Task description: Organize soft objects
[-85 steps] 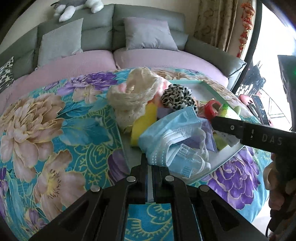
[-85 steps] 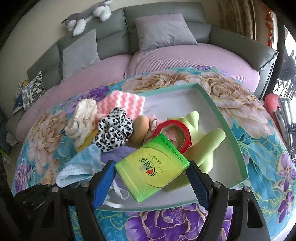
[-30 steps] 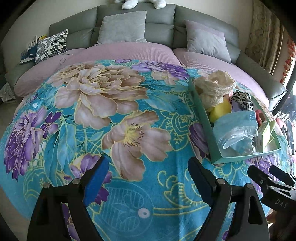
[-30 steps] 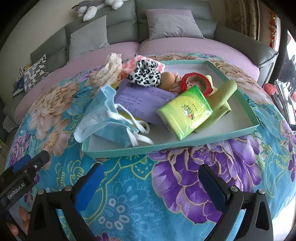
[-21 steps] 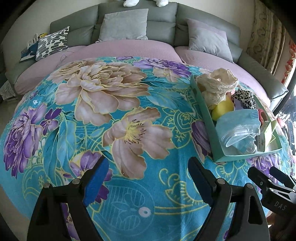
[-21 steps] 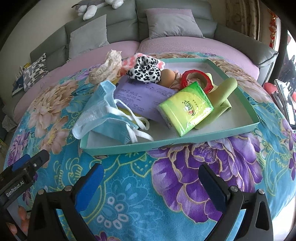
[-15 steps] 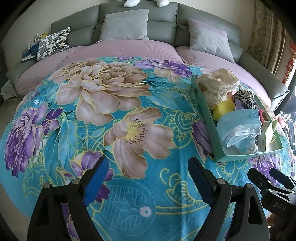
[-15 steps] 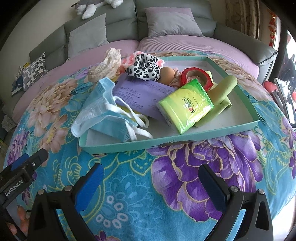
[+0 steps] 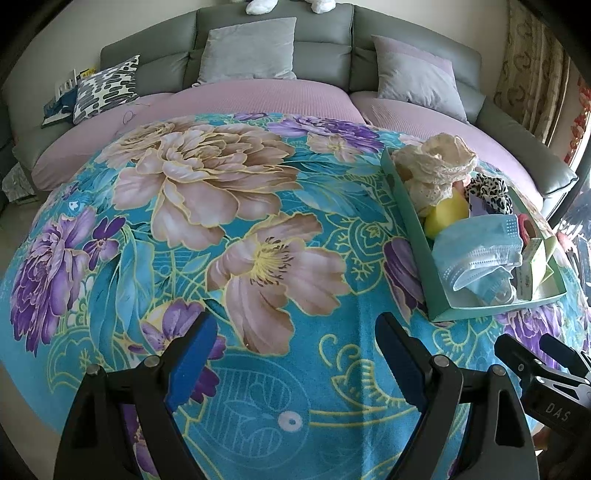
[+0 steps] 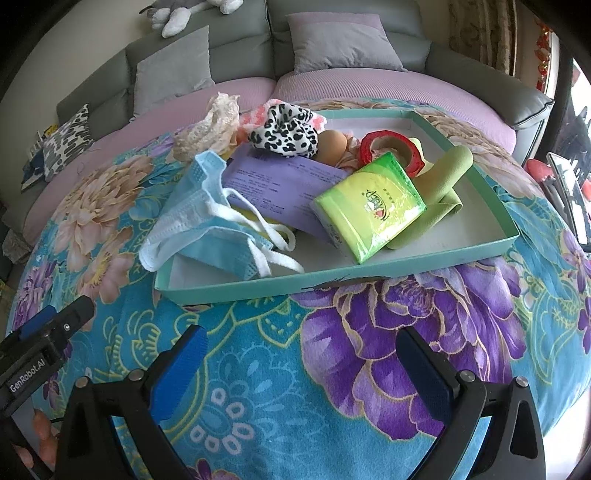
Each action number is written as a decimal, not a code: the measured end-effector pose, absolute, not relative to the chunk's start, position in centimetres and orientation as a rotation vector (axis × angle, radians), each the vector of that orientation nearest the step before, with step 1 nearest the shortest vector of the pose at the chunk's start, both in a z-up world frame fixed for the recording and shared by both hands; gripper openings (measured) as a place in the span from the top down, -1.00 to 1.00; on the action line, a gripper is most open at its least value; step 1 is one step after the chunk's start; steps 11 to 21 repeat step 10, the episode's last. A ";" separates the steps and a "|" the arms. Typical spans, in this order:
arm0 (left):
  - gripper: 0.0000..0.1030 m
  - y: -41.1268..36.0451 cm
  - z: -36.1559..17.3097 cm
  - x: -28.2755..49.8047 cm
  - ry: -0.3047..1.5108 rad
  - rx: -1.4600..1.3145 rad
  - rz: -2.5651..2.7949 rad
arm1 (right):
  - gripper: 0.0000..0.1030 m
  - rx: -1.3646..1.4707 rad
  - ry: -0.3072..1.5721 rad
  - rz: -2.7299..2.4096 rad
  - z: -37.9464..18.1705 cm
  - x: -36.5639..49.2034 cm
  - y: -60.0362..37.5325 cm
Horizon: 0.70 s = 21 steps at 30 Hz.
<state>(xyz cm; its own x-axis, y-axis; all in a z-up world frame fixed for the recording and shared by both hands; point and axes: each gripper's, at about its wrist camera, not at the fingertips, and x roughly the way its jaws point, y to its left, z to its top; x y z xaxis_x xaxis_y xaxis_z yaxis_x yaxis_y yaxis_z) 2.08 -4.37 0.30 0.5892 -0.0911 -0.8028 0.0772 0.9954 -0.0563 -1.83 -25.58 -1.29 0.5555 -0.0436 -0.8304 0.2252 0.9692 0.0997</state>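
Note:
A teal tray [image 10: 369,275] sits on the flowered blanket [image 10: 332,369] and holds a blue face mask [image 10: 207,221], a green tissue pack [image 10: 369,206], a purple packet [image 10: 280,184], a leopard scrunchie [image 10: 284,129], cream lace [image 10: 210,129], a red tape roll [image 10: 391,147] and a green cloth [image 10: 443,173]. My right gripper [image 10: 301,369] is open and empty, in front of the tray's near wall. My left gripper [image 9: 295,354] is open and empty, over bare blanket left of the tray [image 9: 410,221]. The mask also shows in the left wrist view [image 9: 476,251].
A grey sofa [image 9: 325,48] with pillows [image 9: 247,48] and a lilac seat curves behind the blanket. A plush toy [image 10: 184,11] lies on its back. The blanket's large left part [image 9: 184,203] carries nothing. A window and curtain [image 9: 535,66] are at the right.
Both grippers let go of the mask and the tissue pack, which now lie in the tray, and pulled back with open jaws. Over the last second little has moved.

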 end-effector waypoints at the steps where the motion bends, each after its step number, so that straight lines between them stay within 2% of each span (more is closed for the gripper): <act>1: -0.71 -4.4 0.3 2.1 0.935 -0.013 -0.095 | -1.00 0.205 0.971 -0.162 -1.3 -1.9 -25.6; 8: -0.71 -4.8 1.1 1.4 0.878 0.034 -0.071 | -1.00 0.217 0.972 -0.157 -1.2 -2.0 -25.7; 21: -0.71 -4.9 1.2 1.4 0.877 0.041 -0.081 | -1.00 0.217 0.972 -0.158 -1.2 -2.0 -25.7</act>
